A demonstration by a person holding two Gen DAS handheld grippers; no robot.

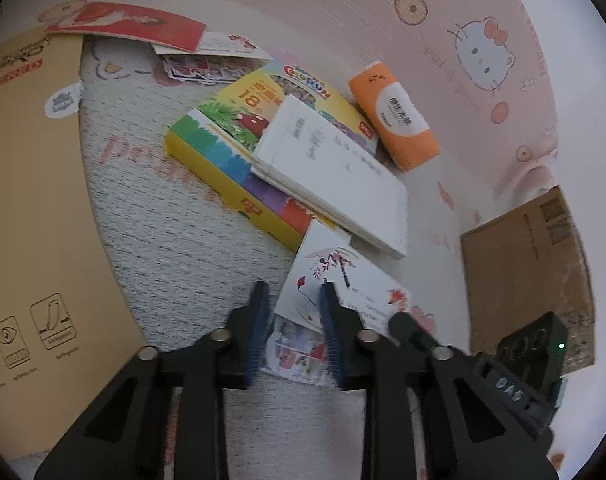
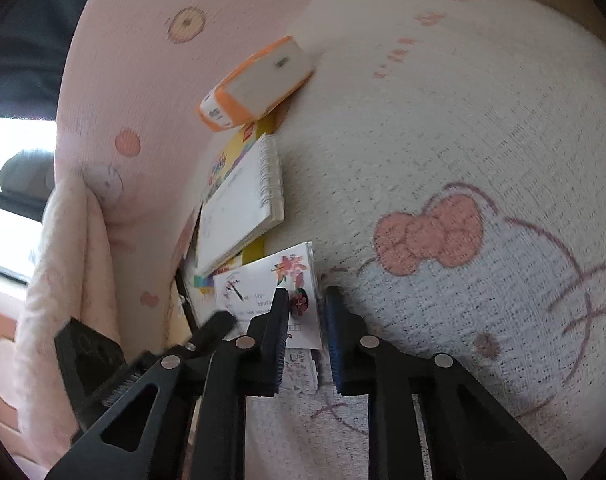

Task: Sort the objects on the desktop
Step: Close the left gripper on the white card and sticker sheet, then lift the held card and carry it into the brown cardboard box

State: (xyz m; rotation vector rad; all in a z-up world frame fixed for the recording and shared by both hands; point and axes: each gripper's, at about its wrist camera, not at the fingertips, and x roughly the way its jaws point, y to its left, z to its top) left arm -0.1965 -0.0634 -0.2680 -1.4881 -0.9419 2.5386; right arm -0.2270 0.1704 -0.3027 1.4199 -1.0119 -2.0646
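Cards (image 1: 335, 280) are straddled by both tools, w/ left tool (image 1: 293, 292) and right tool (image 2: 307, 300) each held part open, nothing gripped; notepad (image 1: 335, 172) is seen just beyond cards.

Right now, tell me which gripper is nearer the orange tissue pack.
Hard to call. The orange tissue pack lies far ahead of both. The left gripper and right gripper both sit open at the white flower-printed card.
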